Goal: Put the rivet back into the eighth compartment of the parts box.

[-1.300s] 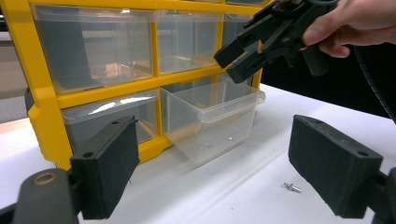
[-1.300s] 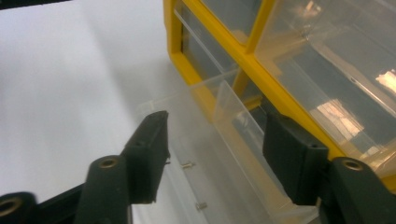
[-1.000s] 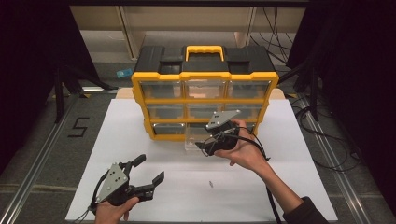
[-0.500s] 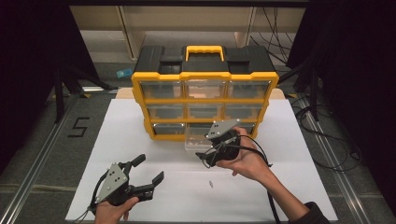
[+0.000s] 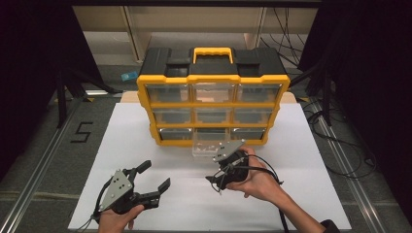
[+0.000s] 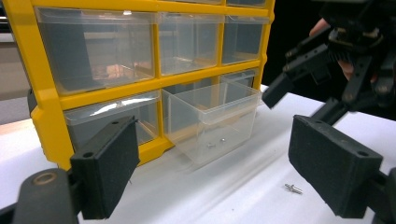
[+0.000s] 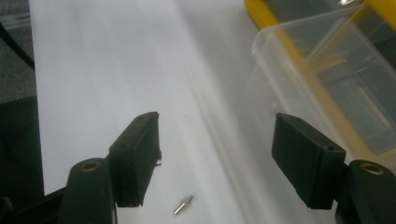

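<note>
We see the right tool (image 5: 217, 183) held over the white table (image 5: 301, 145), just in front of the yellow organiser (image 5: 214, 104). Its jaws stand wide apart and grip nothing. In the right gripper view a small metal pin (image 7: 183, 204) lies on the table below and between those jaws, nearer the left one, and not touching either. The same pin (image 6: 293, 188) shows in the left gripper view, lying flat on the table in front of the clear drawer (image 6: 212, 119).

That drawer (image 5: 210, 149) is pulled out of the bottom row's middle slot and sits on the table against the organiser's front. Through its clear wall, in the left gripper view, we make out two small metal bits on its floor. The right tool is just beside the drawer's near edge, tilted down toward the table.

The left tool (image 5: 154, 181) is held low at the near left of the table, well apart from the drawer and the pin. Its jaws are also spread wide and hold nothing. In its own view the right tool (image 6: 303, 86) shows at the upper right, above the pin.
</note>
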Tool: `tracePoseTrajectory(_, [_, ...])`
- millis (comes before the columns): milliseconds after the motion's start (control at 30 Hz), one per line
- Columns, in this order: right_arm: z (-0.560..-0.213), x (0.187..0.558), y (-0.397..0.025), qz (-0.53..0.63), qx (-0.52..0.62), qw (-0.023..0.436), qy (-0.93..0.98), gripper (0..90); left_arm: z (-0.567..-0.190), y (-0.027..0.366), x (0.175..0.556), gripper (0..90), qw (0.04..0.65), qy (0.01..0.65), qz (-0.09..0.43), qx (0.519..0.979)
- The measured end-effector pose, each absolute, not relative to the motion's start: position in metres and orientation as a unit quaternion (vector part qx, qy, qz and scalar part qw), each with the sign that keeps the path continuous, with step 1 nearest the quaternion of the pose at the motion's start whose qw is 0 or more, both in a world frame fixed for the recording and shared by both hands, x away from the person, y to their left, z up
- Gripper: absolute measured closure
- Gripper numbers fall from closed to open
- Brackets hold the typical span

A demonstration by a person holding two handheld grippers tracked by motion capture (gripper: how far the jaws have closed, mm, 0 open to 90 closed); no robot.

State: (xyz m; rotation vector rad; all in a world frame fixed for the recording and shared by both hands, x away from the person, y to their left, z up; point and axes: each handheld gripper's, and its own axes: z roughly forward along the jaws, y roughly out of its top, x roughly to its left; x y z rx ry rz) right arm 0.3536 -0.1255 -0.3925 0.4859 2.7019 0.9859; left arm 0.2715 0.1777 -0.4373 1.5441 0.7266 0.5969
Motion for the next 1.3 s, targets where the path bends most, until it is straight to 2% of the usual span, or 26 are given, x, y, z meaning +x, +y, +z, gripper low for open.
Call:
tracePoseTrajectory(700, [-0.441,0.351,-0.128,0.251,0.167,0.070,0.951,34.9,-0.437,0.178,0.271,16.2,0.620,0.316,0.259,0.670])
tracePoseTrajectory(1300, [-0.462,0.357,-0.128,0.213,0.178,0.035,0.960,47.8,-0.437,0.177,0.271,16.2,0.619,0.314,0.258,0.672])
